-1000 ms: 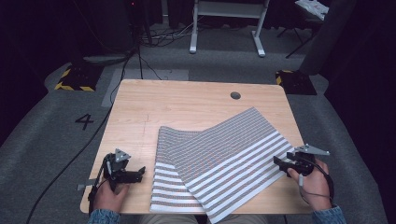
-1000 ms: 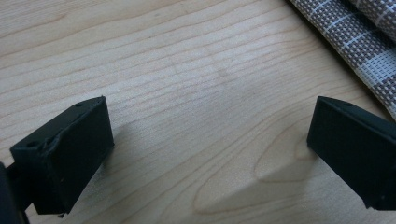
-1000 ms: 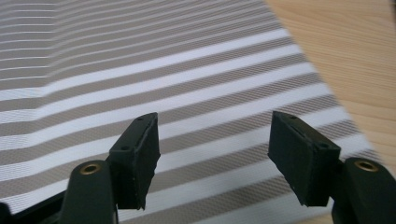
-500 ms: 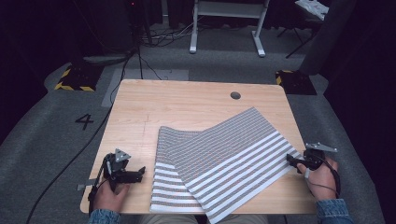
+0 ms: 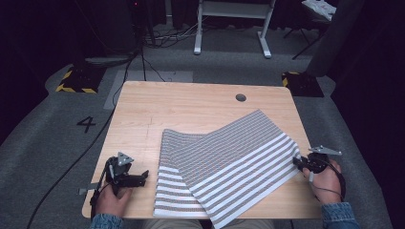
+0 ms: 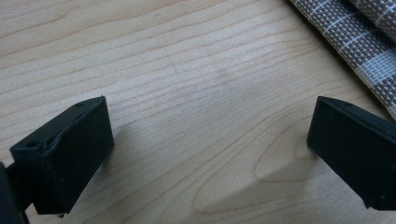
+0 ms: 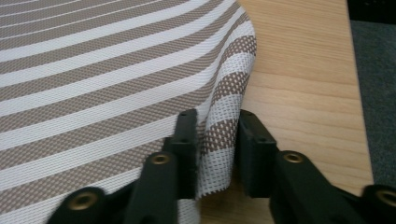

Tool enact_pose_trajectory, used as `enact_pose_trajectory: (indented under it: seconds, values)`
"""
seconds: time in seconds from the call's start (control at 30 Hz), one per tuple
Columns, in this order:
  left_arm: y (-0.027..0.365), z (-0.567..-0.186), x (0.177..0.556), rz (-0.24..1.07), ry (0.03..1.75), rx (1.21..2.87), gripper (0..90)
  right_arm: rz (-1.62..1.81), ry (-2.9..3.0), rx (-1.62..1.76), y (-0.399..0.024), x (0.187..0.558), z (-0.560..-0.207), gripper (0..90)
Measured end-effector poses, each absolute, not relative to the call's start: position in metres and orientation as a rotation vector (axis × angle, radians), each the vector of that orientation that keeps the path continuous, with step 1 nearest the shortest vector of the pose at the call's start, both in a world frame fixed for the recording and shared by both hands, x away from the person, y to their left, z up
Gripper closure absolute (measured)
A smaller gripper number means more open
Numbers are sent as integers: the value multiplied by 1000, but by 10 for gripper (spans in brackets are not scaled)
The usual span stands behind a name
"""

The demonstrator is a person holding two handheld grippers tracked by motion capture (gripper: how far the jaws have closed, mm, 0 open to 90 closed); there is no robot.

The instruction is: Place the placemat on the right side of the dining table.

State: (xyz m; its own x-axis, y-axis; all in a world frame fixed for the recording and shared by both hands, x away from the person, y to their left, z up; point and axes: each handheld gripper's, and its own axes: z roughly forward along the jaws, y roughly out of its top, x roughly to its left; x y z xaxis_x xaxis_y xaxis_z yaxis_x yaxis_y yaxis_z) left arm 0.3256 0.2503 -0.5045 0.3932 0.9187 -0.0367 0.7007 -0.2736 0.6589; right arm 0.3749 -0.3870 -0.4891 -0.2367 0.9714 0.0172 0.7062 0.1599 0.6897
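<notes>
the striped mat [image 5: 224, 169] lies folded on the desk [image 5: 191, 107], its long axis running diagonally toward the far right corner. the right hand-held gripper [image 7: 212, 154] sits at the mat's right edge, jaws just closing around the raised hem, a small gap remaining. the left hand-held gripper [image 5: 138, 179] rests wide open on bare wood, just left of the mat.

Lit table, dark bg, sharp.
</notes>
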Motion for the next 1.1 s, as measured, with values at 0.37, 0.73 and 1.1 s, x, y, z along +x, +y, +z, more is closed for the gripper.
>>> enact_pose_trajectory:
  seconds: [0.37,0.73,1.1]
  values:
    - [250,-505,326,480,1381,2059,4,863,2001,1263,-375,384,-422,852]
    - [250,-505,323,487,1390,2058,6,878,1941,1173,-361,442,-372,857]
    - [250,-505,320,484,1394,2048,6,988,1692,1111,-351,495,-372,394]
